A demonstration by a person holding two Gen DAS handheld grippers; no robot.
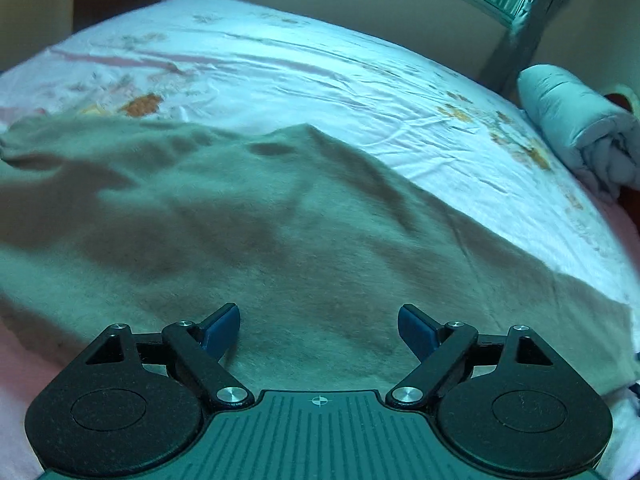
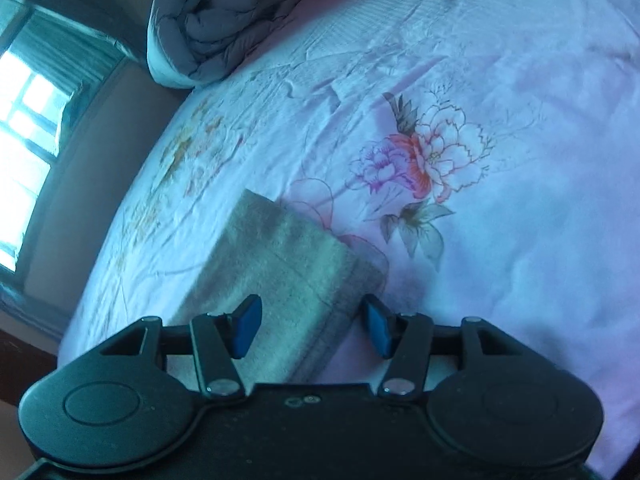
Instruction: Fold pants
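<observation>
In the left wrist view the left gripper point(image 1: 319, 330) has its jaws spread wide and empty over the grey-green pants point(image 1: 248, 240), which lie spread on the floral bed sheet point(image 1: 320, 80), their cloth running from directly under the jaws away toward upper left. In the right wrist view the right gripper point(image 2: 313, 326) has its jaws about half open, straddling but apparently not pinching a narrow end of the pants point(image 2: 280, 264), whose long axis runs straight ahead; by my judgement this hand is better placed to grab.
</observation>
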